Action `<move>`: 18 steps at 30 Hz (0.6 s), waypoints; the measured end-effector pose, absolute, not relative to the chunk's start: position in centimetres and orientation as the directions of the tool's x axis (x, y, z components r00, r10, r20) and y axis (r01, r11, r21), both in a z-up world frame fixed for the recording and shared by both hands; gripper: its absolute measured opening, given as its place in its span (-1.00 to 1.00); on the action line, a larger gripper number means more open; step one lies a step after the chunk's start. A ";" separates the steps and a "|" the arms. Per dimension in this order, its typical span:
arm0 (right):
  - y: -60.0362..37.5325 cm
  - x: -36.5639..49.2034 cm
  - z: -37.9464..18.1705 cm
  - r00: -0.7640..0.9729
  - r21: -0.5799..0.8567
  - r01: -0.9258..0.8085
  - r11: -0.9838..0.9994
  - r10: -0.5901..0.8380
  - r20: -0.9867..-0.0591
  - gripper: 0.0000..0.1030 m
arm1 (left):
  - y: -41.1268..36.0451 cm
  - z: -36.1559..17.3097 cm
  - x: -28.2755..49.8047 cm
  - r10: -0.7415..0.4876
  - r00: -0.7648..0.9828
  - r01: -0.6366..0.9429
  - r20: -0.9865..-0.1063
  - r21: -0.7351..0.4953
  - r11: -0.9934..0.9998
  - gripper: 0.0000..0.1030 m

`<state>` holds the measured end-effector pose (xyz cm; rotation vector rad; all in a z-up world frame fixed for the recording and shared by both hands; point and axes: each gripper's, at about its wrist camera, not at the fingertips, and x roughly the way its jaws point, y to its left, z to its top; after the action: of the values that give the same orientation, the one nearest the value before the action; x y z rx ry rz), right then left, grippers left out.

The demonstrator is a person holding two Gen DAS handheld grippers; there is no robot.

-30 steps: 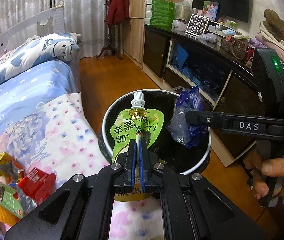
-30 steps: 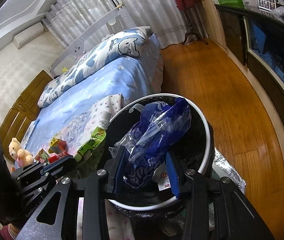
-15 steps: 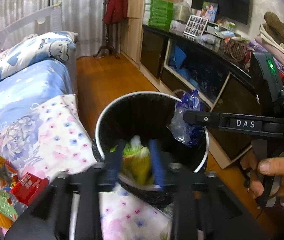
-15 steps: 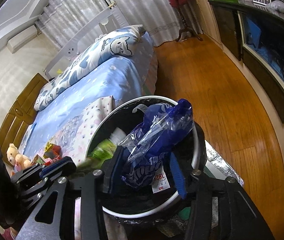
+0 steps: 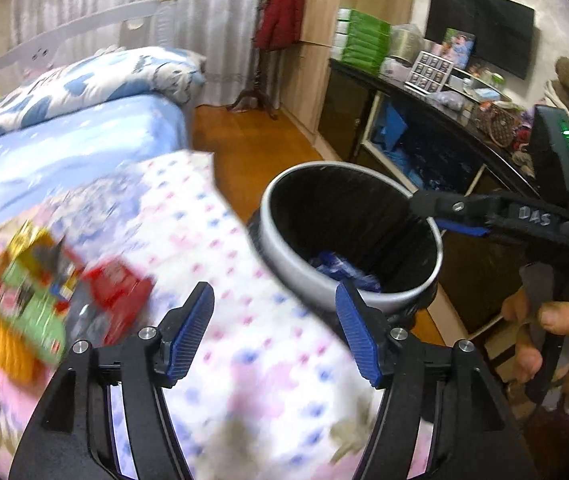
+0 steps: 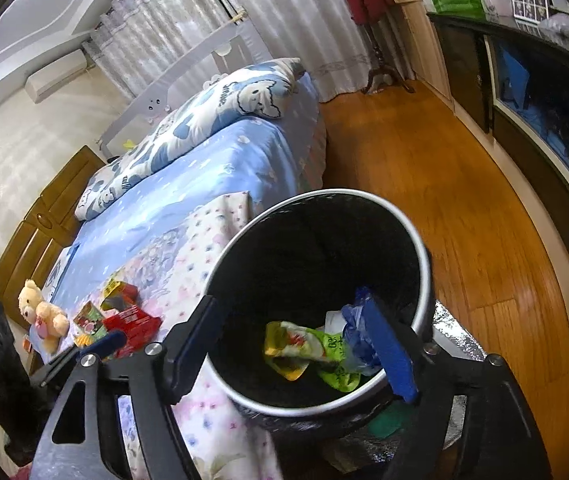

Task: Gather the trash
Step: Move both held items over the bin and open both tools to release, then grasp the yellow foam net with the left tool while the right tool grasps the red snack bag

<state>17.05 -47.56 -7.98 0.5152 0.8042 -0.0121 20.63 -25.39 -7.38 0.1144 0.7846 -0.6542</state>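
Beside the bed [image 6: 220, 160], a round trash bin [image 6: 418, 240] with a silver rim and a black liner. At its bottom, a green drink pouch [image 6: 304, 346] lying flat, touching a crumpled blue plastic bag [image 6: 358, 344] just to its right; in the left wrist view only the blue bag visible inside, at [image 5: 344, 270]. Right gripper [image 6: 296, 344] over the near rim of the bin, jaws just opened wide, nothing between the pads, the bag lying loose below them. Left gripper [image 5: 274, 330] above the floral sheet [image 5: 252, 360] at the edge of the bed, left of the bin, jaws likewise just opened and empty, blue pads well apart. On the sheet farther left, a heap of remaining wrappers [image 5: 40, 304]: a red packet [image 6: 132, 326], green, yellow and orange pieces, blurred in the left view. Near them in the right view, a small teddy bear [image 6: 40, 312]. At the right edge of the left wrist view, a person's hand [image 5: 560, 344] around the handle of the right gripper. Wooden floor [image 6: 444, 184] beyond the bin, dark cabinet [image 5: 404, 140] along the wall.
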 end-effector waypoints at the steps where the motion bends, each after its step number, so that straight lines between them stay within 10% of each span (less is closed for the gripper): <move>1: -47.1 16.9 -7.9 0.703 0.433 0.196 0.880 0.182 -0.688 0.55 | -24.7 -7.7 20.4 -0.498 0.525 0.574 -0.690 -0.145 0.806 0.26; 18: -36.2 14.9 -8.1 0.696 0.416 0.022 0.909 0.285 -0.659 0.80 | -13.5 -10.2 18.0 -0.391 0.583 0.385 -0.712 -0.182 0.905 0.31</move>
<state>14.87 -36.19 -8.10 0.4141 0.7921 0.1514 18.03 -13.47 -10.24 -0.0081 0.8336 -0.4526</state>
